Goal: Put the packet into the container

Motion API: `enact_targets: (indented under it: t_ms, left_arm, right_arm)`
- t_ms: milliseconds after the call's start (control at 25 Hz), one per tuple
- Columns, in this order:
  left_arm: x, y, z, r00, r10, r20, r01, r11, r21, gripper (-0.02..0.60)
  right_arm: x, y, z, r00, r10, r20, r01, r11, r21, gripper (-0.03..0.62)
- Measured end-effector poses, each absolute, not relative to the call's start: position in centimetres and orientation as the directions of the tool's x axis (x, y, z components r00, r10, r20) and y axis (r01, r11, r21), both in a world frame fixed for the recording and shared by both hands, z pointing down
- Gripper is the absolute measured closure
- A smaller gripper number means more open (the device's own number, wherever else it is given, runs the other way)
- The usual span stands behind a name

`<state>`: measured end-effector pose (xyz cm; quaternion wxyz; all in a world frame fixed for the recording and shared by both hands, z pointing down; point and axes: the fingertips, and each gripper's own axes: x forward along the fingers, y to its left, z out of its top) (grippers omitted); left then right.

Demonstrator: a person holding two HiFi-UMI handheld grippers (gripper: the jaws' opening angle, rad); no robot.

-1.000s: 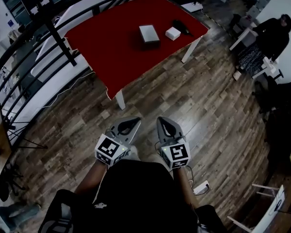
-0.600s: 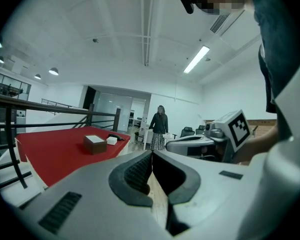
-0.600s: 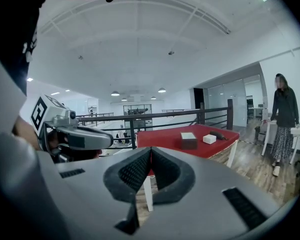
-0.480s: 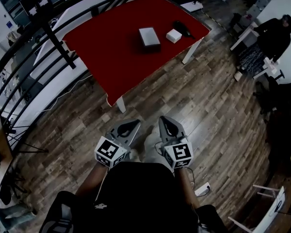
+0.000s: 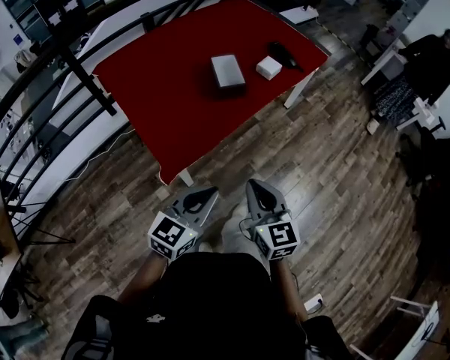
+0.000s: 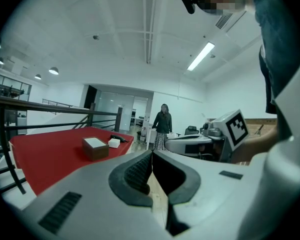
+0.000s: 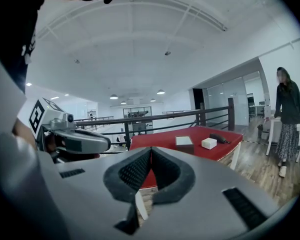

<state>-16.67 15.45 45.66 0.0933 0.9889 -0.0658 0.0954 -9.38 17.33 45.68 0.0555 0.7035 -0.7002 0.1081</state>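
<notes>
Wood-plank floor [image 5: 337, 163] fills most of what we see from the head, with a black railing [image 5: 75, 70] slanting across the far left. Right of the railing stands the red counter [image 5: 157, 81], well ahead of us. Toward its far right end sits the container [image 5: 228, 72], a low box with dark sides and a pale top; we cannot tell whether it is open. Just beside it on the right, not touching, lies the packet [image 5: 268, 67], a small white block, outside the container. Near the packet, further right again, lies a black thing [image 5: 283, 53] that we cannot make out. At the far right edge a person [image 5: 433, 58] in dark clothes stands on the floor, well apart from the counter.

Nearer to us, over the floor and well short of the counter, we hold both grippers side by side, pointing toward the counter. The left gripper [image 5: 210, 193] carries its marker cube [image 5: 170, 235] at the back, close to our body. In its own view its fingers [image 6: 136, 173] are pressed together at the tips with nothing between them; past them the container and the packet show on the counter at the left, and the person stands beyond.

The right gripper [image 5: 253, 184] sits just beside the left one, not touching it. In its own view its fingers [image 7: 135, 171] likewise meet tip to tip and hold nothing. Beyond them we see the counter with the container and, to its right, the packet, both far out of reach of either gripper.
</notes>
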Motion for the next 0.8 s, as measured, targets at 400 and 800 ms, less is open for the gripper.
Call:
enact_targets:
  t_ms: [400,800]
  left_arm:
    - [-8.8,12.4,45.3,0.968,-0.129,0.217,-0.167,-0.971,0.171,0.571]
    - [-2.9,10.1,43.8,0.963,-0.165,0.211,-0.201,-0.967,0.159,0.572]
  right_arm:
    - [-1.3,13.6,45.3,-0.030,-0.976,0.216,-0.995,0.009,-0.098,0.572]
    - [4.7,10.9,43.9,-0.059,-0.983,0.176,-0.993,0.040,-0.110,0.572]
